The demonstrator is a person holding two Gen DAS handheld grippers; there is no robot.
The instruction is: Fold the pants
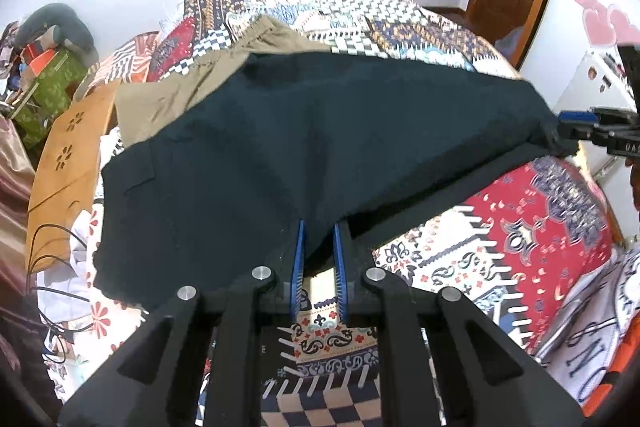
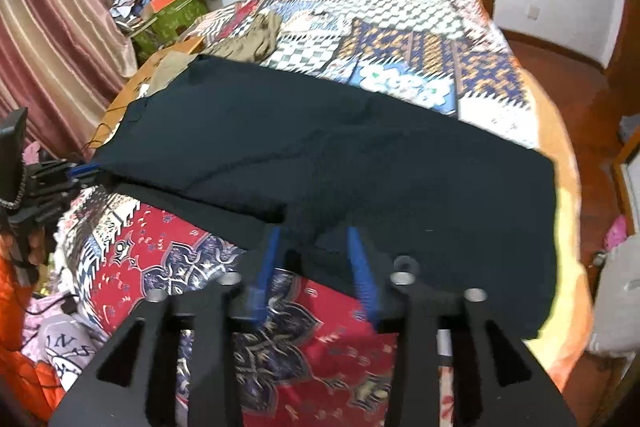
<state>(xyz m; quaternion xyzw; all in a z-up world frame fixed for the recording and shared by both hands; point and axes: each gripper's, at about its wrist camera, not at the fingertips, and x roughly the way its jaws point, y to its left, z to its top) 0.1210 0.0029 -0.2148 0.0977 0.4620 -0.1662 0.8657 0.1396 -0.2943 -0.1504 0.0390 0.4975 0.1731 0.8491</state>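
- The pants (image 1: 320,147) (image 2: 340,163) are dark, near black with a teal cast, of a matte, lightly textured cloth, and lie spread wide across the bed (image 1: 520,247) (image 2: 400,39)
- In the left wrist view they fill the centre, reaching from about 8 o'clock, where a hem and a pocket seam show, to 3 o'clock, where the cloth draws to a point
- Their near edge is doubled: a narrow band of the same dark cloth shows below the upper layer, running towards 3 o'clock in the left view and towards 9 o'clock in the right view
- The upper layer is fairly smooth, with a few shallow creases crossing it in the right wrist view
- The left gripper (image 1: 319,255) (image 2: 76,171) has its blue pads set narrow, with the near edge of the pants between their tips at 6 o'clock
- The right gripper (image 2: 316,247) (image 1: 576,127) has pads set wider; the pants' edge lies bunched between them, but motion blur hides whether they pinch it, so I cannot tell its state
- In the left view the right gripper meets the pointed corner of the pants at 3 o'clock
- A tan garment (image 1: 208,83) (image 2: 248,39) lies partly under the pants' far corner, at 10 o'clock
- The bed has a patchwork cover of red, navy and checkered panels
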